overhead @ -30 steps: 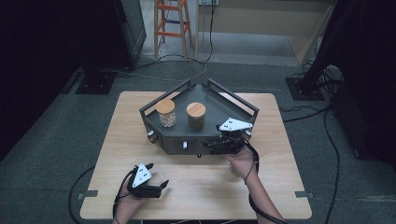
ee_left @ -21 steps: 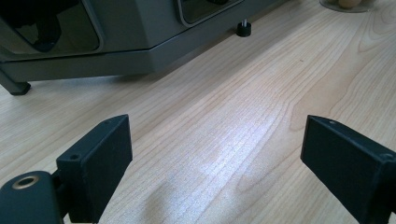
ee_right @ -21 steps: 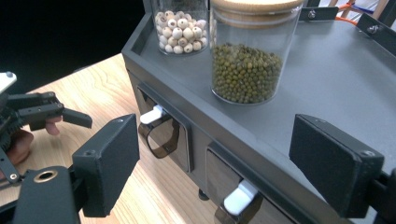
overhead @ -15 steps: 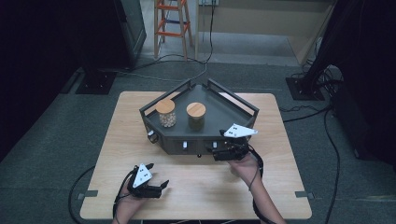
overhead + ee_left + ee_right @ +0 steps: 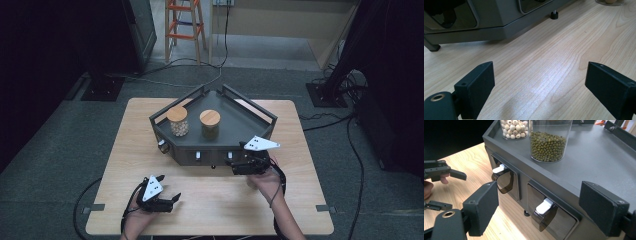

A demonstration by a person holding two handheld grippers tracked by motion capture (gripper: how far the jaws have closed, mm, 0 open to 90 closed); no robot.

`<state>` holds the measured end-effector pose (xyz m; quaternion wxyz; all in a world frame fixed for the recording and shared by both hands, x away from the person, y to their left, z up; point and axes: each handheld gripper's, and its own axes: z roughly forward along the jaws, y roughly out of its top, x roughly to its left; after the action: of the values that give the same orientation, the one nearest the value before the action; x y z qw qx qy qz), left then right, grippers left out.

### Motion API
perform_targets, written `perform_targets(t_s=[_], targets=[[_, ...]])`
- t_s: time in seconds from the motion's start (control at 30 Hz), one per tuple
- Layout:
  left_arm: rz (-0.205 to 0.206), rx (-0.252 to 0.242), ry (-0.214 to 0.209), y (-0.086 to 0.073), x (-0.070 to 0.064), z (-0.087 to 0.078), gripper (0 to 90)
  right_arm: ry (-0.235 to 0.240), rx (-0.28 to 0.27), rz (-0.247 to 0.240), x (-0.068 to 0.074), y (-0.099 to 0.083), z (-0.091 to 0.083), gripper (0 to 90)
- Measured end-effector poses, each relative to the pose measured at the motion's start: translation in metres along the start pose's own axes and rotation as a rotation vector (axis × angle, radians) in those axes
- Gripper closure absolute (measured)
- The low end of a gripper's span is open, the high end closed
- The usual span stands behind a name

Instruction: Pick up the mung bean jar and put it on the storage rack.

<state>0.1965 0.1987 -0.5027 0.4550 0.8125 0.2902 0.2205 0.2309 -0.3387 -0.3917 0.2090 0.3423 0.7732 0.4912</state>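
Across the middle of the high view lies the wooden table, and on its centre stands the dark grey dispenser rack with two jars on top: one of pale beads and one of green beans. At centre right, the right gripper sits just before the rack's front, jaws wide apart and empty, facing a white-handled drawer. At lower left, the left gripper rests near the table's edge, jaws spread, holding nothing.
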Motion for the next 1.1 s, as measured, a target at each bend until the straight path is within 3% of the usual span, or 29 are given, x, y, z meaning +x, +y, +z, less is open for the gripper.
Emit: perform_targets(t_s=[0.23,0.7,0.83,1.1], targets=[[0.003,0.000,0.000,0.000,0.000,0.000,8.9,-0.029,0.038,0.021,0.005,0.003,-0.003,10.4],[0.005,0.001,0.001,0.000,0.000,0.000,8.9,-0.010,0.048,0.071,0.000,0.001,-0.012,11.9],[0.006,0.002,0.001,0.000,-0.001,0.000,8.9,-0.031,0.038,0.075,0.004,-0.003,-0.017,13.1],[0.008,0.000,0.002,0.000,-0.001,0.000,8.9,-0.067,0.037,0.061,0.011,-0.002,-0.022,1.4]])
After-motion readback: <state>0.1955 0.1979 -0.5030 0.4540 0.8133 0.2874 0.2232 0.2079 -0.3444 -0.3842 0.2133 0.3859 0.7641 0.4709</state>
